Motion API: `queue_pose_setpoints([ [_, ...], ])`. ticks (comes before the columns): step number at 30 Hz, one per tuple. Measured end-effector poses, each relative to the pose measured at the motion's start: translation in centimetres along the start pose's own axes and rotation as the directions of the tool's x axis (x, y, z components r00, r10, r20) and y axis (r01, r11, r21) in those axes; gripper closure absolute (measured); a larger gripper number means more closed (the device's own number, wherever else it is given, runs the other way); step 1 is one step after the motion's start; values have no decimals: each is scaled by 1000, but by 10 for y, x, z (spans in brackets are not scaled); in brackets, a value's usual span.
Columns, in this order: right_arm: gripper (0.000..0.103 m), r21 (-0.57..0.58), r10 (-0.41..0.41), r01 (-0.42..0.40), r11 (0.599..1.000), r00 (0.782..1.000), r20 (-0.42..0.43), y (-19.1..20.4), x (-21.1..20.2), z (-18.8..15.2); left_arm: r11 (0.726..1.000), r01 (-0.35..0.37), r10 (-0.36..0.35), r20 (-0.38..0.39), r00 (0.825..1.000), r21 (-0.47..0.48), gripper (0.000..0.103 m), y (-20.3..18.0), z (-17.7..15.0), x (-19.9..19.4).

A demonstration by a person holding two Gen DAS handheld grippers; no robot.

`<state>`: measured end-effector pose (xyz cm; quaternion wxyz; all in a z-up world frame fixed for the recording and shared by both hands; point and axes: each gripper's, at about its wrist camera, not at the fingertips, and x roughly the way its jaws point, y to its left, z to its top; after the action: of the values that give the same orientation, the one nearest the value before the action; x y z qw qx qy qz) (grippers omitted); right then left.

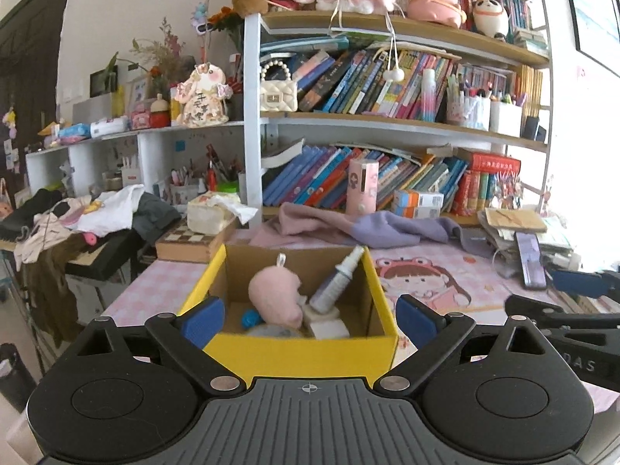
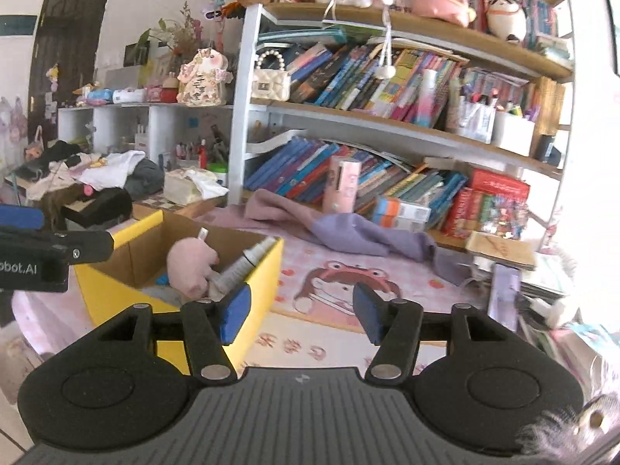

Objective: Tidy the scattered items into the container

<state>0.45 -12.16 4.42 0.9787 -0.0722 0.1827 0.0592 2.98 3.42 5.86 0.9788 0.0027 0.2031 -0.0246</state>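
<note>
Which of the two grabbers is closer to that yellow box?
Left. The left gripper straddles the yellow box, a finger at either side; the right gripper is off to the box's right, over the pink mat.

Plush toy (image 1: 275, 294) and spray bottle (image 1: 335, 283) lie inside box (image 1: 302, 352).

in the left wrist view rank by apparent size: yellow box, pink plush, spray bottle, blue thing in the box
1. yellow box
2. pink plush
3. spray bottle
4. blue thing, partly hidden by the plush, so its full size is unsure
</note>
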Motion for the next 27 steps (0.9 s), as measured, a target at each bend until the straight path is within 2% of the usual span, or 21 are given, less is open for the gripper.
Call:
queue_pose_setpoints([
  [7, 44, -9, -39, 39, 999, 998, -45, -3, -24, -32, 999, 0, 1, -24, 1000, 32, 3, -11, -19, -13],
  [13, 34, 52, -53, 59, 997, 993, -102, -7, -37, -55, 1000, -8, 9, -46, 999, 23, 3, -21, -36, -25],
  [18, 17, 100, -51, 69, 993, 984, -170, -15, -35, -63, 997, -34, 42, -132, 990, 63, 3, -31, -52, -18],
  [21, 12, 122, -63, 88, 989, 978, -196, -21, -34, -66, 997, -40, 50, -142, 989, 67, 3, -33, -54, -19],
  [24, 9, 111, -65, 91, 990, 974, -217, -20, -36, -71, 996, -50, 60, -147, 987, 69, 3, -34, -57, -21],
  [27, 7, 62, -77, 91, 994, 978, -196, -16, -41, -75, 996, -43, 55, -168, 984, 75, 3, -34, -62, -23],
])
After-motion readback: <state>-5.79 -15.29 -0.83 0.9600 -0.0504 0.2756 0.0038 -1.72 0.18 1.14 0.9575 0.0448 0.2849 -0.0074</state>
